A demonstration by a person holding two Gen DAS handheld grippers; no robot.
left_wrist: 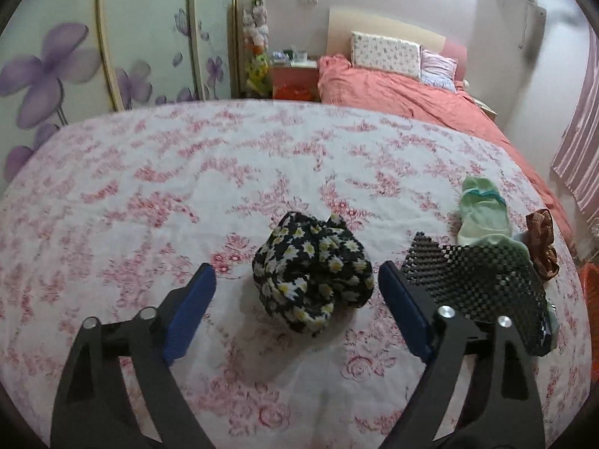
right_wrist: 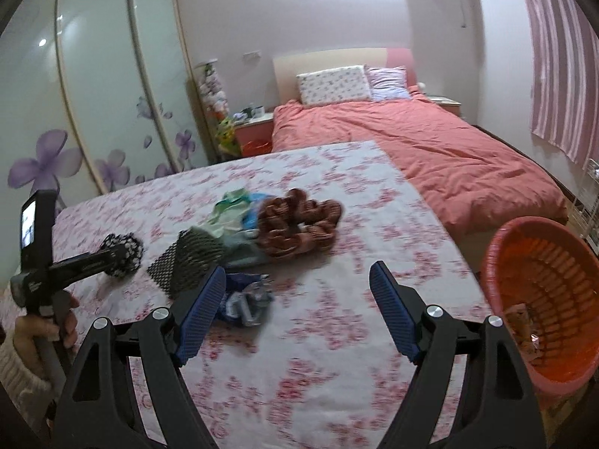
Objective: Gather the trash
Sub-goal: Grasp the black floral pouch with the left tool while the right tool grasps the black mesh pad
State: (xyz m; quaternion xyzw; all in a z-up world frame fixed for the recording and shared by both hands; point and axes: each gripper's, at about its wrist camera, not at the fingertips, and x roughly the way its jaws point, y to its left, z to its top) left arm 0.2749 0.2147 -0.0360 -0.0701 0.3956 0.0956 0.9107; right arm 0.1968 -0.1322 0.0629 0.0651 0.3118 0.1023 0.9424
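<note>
A crumpled black cloth with daisy print (left_wrist: 312,275) lies on the pink floral tablecloth (left_wrist: 187,172). My left gripper (left_wrist: 295,280) is open, its blue pads on either side of the cloth's near end. A black mesh sheet (left_wrist: 483,280), a pale green cloth (left_wrist: 483,213) and a brown scrunchie (left_wrist: 541,241) lie to the right. In the right wrist view my right gripper (right_wrist: 297,280) is open and empty above the table. A blue-grey wrapper (right_wrist: 245,301) lies by its left finger. The brown scrunchie (right_wrist: 299,224), mesh sheet (right_wrist: 187,258) and left gripper (right_wrist: 112,256) lie beyond.
An orange plastic basket (right_wrist: 543,299) stands at the table's right edge with some wrappers inside. Behind the table is a bed with a coral duvet (right_wrist: 430,149). A wardrobe with purple flowers (right_wrist: 93,112) fills the left. A striped curtain (right_wrist: 561,56) hangs at the right.
</note>
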